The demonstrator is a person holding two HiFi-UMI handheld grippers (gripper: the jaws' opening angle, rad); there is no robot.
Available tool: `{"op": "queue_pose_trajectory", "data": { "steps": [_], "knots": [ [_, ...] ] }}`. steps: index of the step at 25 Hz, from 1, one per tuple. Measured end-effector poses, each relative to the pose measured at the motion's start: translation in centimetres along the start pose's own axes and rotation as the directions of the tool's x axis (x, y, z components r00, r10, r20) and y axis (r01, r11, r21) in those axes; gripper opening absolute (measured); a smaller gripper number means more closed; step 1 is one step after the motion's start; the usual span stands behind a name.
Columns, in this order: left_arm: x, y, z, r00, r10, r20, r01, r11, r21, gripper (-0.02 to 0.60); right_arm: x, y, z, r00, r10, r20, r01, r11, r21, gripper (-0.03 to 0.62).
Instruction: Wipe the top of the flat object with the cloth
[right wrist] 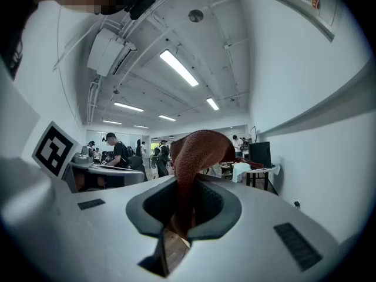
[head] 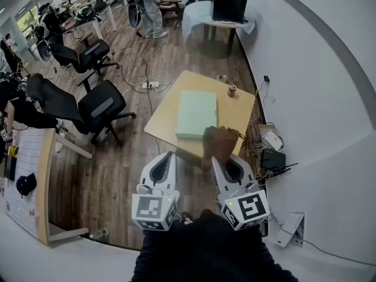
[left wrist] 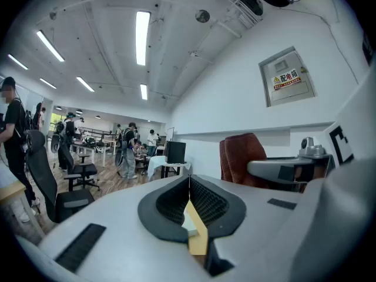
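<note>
Right gripper (right wrist: pixel 179 209) is clenched on the rust cloth (head: pixel 220 143), which bunches up out of its jaws over the table's (head: pixel 238 113) near edge. Left gripper (left wrist: pixel 189 200) beside it has its jaws pressed together on nothing. The green pad (head: pixel 196 114) lies flat mid-table, its near corner just beside the cloth.

People (head: pixel 151 10) are standing about an open-plan office, with swivel chairs (head: pixel 101 106), trailing floor cables (head: pixel 138 60) and ceiling strip lights (left wrist: pixel 142 37).

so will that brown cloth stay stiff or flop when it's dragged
Probably floppy: the brown cloth droops over from the right gripper. Likely light, one pinch holds it up. It may bunch when pushed.
</note>
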State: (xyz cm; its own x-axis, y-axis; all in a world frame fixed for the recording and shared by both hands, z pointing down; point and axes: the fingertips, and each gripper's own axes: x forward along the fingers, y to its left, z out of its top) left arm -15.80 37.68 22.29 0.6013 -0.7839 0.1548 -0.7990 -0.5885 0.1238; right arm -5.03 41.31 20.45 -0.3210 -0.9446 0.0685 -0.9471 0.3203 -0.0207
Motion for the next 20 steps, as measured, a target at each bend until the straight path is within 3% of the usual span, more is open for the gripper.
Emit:
{"op": "queue_pose_trajectory", "data": {
  "steps": [7,20],
  "knots": [
    [0.0,0.7,-2.5,0.999,-0.032,-0.03,0.031,0.999,-0.007,0.035,0.6,0.5,-1.7,1.0,-0.003,-0.013,0.004,0.998,0.058,0.067],
    [1.3,3.8,-9.5,0.979,-0.065,-0.193,0.05,0.995,-0.083,0.035,1.2,-2.0,-8.5,0.975,-0.115,-0.192,0.137,0.985,0.108,0.071]
  ]
}}
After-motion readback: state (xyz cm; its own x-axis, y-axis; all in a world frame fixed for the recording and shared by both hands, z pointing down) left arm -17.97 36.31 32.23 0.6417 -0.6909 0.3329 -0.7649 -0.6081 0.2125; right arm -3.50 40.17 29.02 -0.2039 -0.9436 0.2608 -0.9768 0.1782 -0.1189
